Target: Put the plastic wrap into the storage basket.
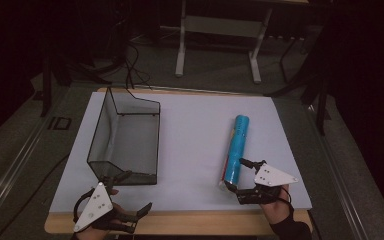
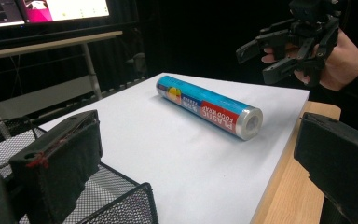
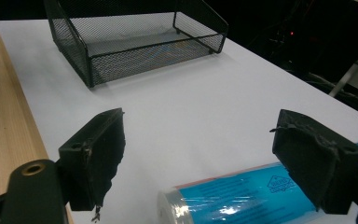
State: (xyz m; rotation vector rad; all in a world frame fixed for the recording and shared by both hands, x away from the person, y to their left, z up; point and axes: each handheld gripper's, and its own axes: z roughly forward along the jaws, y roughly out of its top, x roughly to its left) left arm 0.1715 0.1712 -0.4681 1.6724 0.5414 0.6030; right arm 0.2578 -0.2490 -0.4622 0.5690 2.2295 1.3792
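Note:
A blue roll of plastic food wrap point(image 1: 237, 149) lies on the white sheet point(image 1: 190, 130), right of centre, lengthwise toward me. My right gripper point(image 1: 239, 175) is open, its jaws standing either side of the roll's near end without touching it. In the right gripper view the roll point(image 3: 242, 196) lies low between the jaws of the right gripper point(image 3: 205, 154). My left gripper point(image 1: 134, 192) is open at the table's front left, near the front corner of a black mesh tray point(image 1: 102, 125). The left gripper view shows the roll point(image 2: 209, 107) and the right gripper point(image 2: 258, 63) farther off.
The mesh tray point(image 3: 144, 56) stands empty on the left half of the sheet, its tall back wall on the left. A bare wooden strip point(image 1: 180, 222) runs along the table's front edge. A white desk frame point(image 1: 182, 45) and cables are on the floor beyond the table.

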